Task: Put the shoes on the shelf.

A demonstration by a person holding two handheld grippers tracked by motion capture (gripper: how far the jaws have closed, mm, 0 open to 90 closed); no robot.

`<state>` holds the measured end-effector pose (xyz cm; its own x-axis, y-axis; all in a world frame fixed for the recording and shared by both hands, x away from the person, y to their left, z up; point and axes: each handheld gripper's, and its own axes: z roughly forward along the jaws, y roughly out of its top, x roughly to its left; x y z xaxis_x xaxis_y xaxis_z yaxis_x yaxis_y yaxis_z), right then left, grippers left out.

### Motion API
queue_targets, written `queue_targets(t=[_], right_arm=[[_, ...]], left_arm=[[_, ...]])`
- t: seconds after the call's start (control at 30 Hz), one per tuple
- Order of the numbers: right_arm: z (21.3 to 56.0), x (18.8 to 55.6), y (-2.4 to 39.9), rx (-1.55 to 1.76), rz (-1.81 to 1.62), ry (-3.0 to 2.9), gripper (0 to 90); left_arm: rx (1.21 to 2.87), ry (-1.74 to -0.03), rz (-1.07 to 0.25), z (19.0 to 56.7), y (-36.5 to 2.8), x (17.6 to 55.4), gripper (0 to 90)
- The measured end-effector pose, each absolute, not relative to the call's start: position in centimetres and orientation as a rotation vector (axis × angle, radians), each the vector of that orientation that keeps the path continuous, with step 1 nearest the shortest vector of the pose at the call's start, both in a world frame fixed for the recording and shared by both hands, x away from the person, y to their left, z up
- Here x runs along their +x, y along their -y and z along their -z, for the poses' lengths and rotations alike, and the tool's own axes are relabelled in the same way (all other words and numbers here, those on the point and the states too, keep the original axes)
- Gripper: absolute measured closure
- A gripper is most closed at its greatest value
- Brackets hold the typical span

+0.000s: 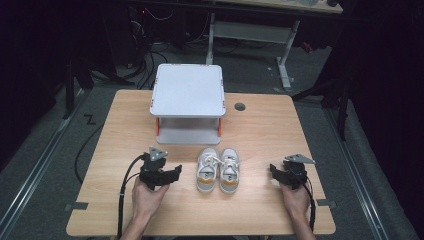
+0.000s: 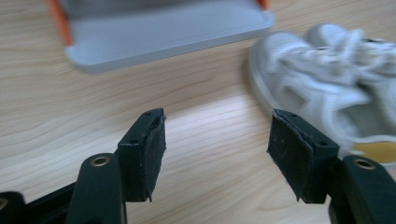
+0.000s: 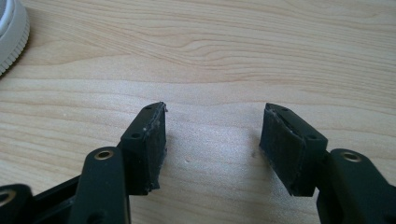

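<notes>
Looking down, you see the white shoes (image 1: 218,170) paired mid-counter (image 1: 260,130) before the grey shelf (image 1: 188,90). Your left tongs (image 1: 176,172) point at them, spread, empty; your right tongs (image 1: 274,170), spread too, frame bare wood.

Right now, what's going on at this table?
A person sits at a wooden table with tongs in each hand. A pair of white sneakers stands side by side in front of a small white two-tier shelf. The left tongs point toward the sneakers, the right tongs sit on the other side of the pair. Both are open with nothing between the jaws, only bare wood. Neither shoe is touched, and the shelf holds nothing visible.
</notes>
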<state>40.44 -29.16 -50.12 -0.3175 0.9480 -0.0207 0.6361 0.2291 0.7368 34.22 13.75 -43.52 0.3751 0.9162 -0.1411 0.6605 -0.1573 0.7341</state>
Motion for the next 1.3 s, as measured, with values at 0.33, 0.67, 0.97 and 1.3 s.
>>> queue_targets(t=[0.33,0.67,0.97,1.3], right_arm=[[50.1,40.4,29.2,1.452,-0.876,-2.036,40.7],[50.1,40.4,29.2,1.452,-0.876,-2.036,40.7],[50.1,40.4,29.2,1.452,-0.876,-2.036,40.8],[50.1,40.4,29.2,1.455,-0.874,-2.033,40.9]], left_arm=[[2.016,-1.242,-0.345,41.8,-7.8,34.1,40.6],[2.105,-1.295,-0.263,42.5,-4.1,35.3,40.5],[2.05,-1.374,-0.179,42.7,-2.8,36.3,39.5],[2.051,-1.416,-0.125,43.5,-1.9,37.2,43.1]])
